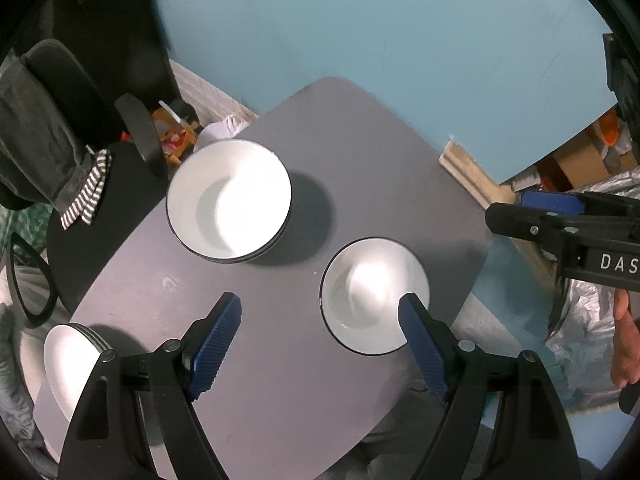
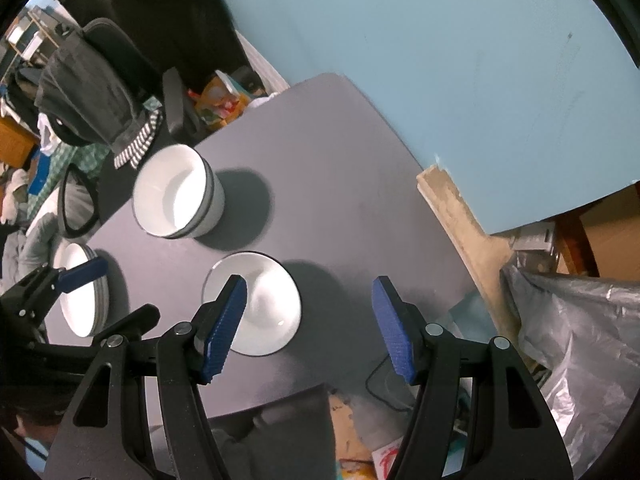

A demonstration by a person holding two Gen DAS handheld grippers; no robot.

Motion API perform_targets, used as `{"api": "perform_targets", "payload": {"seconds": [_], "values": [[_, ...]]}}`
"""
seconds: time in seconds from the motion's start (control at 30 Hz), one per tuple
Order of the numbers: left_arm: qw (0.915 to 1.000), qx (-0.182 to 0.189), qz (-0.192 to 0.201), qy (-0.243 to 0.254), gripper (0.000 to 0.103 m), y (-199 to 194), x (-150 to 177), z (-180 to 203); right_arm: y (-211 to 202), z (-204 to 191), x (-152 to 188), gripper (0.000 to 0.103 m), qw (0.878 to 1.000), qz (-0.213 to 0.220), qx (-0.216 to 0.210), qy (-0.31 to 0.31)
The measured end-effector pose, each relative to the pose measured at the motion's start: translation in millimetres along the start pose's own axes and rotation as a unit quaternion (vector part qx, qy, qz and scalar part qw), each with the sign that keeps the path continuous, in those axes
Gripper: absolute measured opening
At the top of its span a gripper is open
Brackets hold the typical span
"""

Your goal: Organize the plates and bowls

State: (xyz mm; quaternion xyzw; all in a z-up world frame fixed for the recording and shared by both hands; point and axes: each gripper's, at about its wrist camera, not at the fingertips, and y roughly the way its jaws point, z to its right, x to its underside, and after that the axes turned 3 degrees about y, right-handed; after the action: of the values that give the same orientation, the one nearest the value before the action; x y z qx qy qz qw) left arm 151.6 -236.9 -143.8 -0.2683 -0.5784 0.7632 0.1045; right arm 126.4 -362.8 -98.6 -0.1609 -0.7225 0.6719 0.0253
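A stack of white bowls with dark rims stands on the grey table, seen also in the right wrist view. A single white bowl sits nearer, to the right; it shows in the right wrist view. A stack of white plates lies at the table's left corner. My left gripper is open and empty above the table, its right finger over the single bowl's rim. My right gripper is open and empty, above the single bowl's right side.
A black office chair with dark clothes over it stands left of the table. A blue wall lies behind. A wooden strip, cardboard boxes and silver plastic sheeting crowd the right. A cable lies below the table's edge.
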Motion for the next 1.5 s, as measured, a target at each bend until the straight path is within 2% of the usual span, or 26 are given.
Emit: {"api": "perform_targets", "payload": {"seconds": [0.63, 1.0, 1.17, 1.27, 1.3, 1.4, 1.43, 1.5], "values": [[0.9989, 0.016, -0.042, -0.009, 0.082, 80.3, 12.7, -10.3, 98.3, 1.8, 21.5, 0.064, 0.998, -0.058, -0.006, -0.009], [0.9973, 0.024, -0.060, -0.034, 0.082, 108.0, 20.4, -15.5, 130.9, 9.2, 33.5, 0.064, 0.997, -0.078, -0.020, 0.007], [0.9945, 0.041, -0.070, -0.066, 0.073, 116.0, 24.0, -21.5, 136.7, 12.6, 35.9, 0.064, 0.996, -0.079, -0.032, 0.015], [0.9931, 0.044, -0.075, -0.079, 0.062, 120.3, 24.9, -24.8, 136.6, 17.8, 35.5, 0.063, 0.996, -0.076, -0.035, 0.011], [0.9926, 0.046, -0.078, -0.081, 0.057, 121.5, 24.9, -26.0, 136.6, 18.4, 35.6, 0.061, 0.996, -0.076, -0.037, 0.010], [0.9916, 0.050, -0.082, -0.087, 0.051, 124.2, 24.9, -28.5, 136.8, 19.0, 37.5, 0.052, 0.996, -0.080, -0.040, 0.011], [0.9912, 0.053, -0.083, -0.088, 0.045, 124.8, 25.0, -29.6, 137.2, 19.7, 38.2, 0.052, 0.996, -0.082, -0.040, 0.010], [0.9900, 0.058, -0.090, -0.091, 0.035, 126.9, 26.1, -33.5, 134.9, 20.0, 39.0, 0.043, 0.996, -0.078, -0.039, 0.005]]}}
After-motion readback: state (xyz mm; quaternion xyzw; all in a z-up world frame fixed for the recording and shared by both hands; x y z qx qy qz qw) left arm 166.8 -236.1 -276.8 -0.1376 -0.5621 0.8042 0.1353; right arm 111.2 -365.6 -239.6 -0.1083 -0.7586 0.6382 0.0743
